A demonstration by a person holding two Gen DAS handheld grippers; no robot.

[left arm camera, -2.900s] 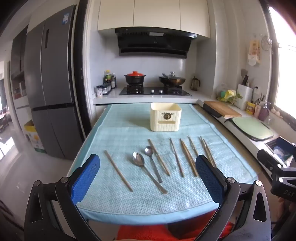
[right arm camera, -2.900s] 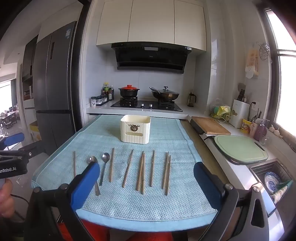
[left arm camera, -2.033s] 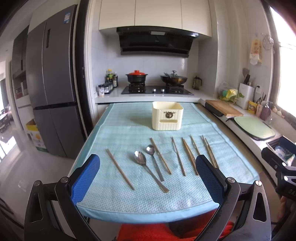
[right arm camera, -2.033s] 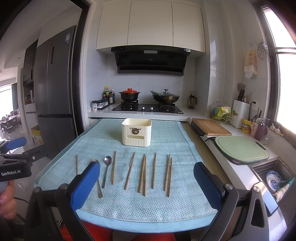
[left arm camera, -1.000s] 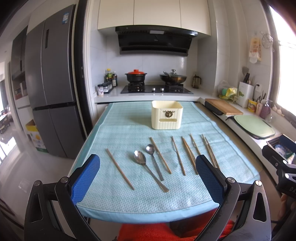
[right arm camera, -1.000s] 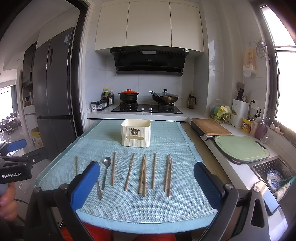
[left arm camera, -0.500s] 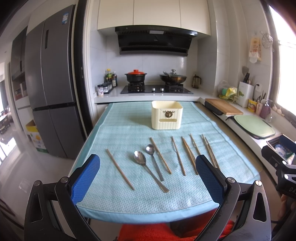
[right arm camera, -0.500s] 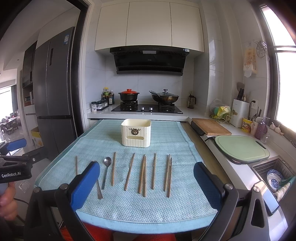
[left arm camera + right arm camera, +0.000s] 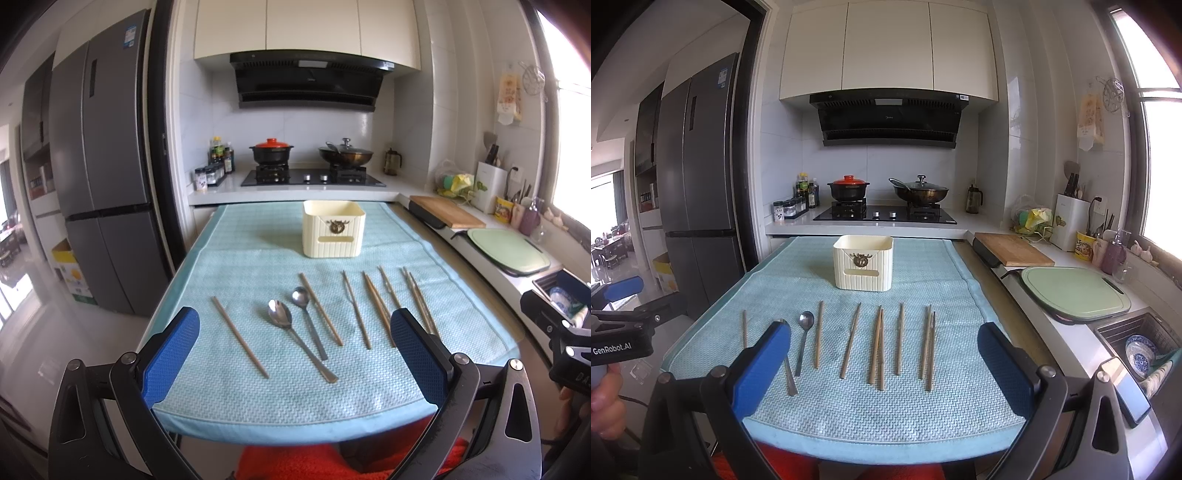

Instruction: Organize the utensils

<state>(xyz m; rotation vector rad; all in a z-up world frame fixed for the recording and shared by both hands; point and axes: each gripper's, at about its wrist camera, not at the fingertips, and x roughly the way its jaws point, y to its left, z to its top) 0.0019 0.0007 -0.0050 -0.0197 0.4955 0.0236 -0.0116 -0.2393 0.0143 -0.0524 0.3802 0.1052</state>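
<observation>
1. Two grippers, yours: left gripper and right gripper, both spread wide and empty, held at the near table edge, unchanged from half a second ago.
2. Two spoons and wooden chopsticks, lying in a row on the teal mat; none has moved.
3. One cream utensil holder, upright, far of the row.
4. Right view only: sink with a blue-patterned bowl, and your left gripper at the left edge.

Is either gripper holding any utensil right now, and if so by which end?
Nothing is held. The left gripper and right gripper are both open, above the mat's near edge.
</observation>
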